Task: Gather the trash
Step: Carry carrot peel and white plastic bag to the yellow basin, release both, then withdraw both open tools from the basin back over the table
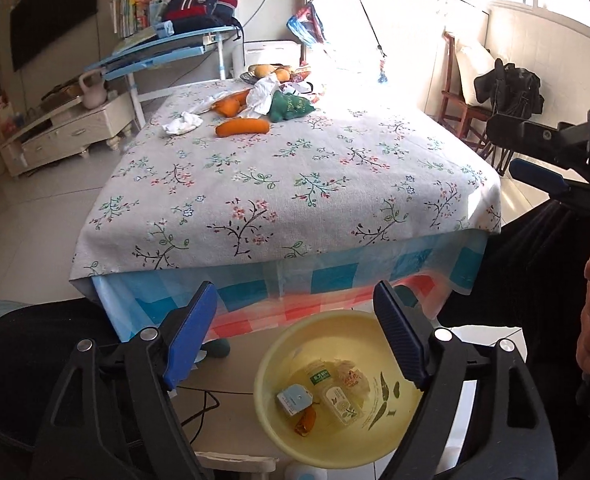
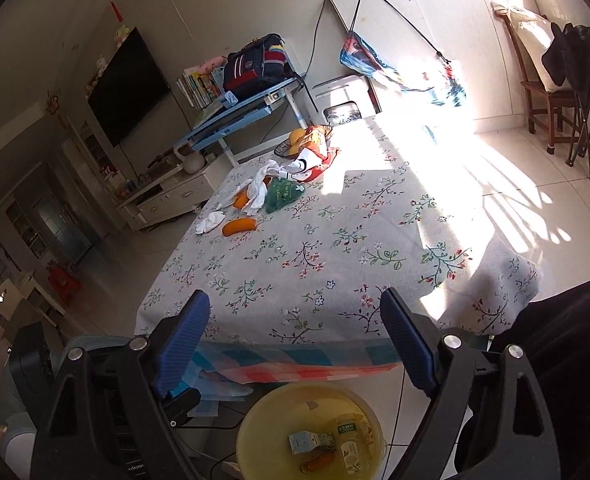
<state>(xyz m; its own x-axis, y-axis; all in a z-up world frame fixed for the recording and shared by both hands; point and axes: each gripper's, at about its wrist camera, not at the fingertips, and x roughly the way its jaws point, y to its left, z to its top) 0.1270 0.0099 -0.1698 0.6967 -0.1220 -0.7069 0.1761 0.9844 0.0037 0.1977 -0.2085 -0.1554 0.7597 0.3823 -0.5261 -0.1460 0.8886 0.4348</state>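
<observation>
A pale yellow basin (image 1: 335, 384) is set on the floor below the table's edge. Inside it are seen a clear plastic bottle (image 1: 337, 398) with a green label, lying on its side, a small grey-blue carton (image 1: 293, 399), an orange wrapper (image 1: 307, 420) and a crumpled translucent wrapper (image 1: 351, 376).

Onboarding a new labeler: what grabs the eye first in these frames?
The floral tablecloth fills the middle, sunlit on its right side. At its far end sit orange plush pieces and white crumpled cloths. On the floor below the near edge, a yellow basin holds a small bottle.
</observation>
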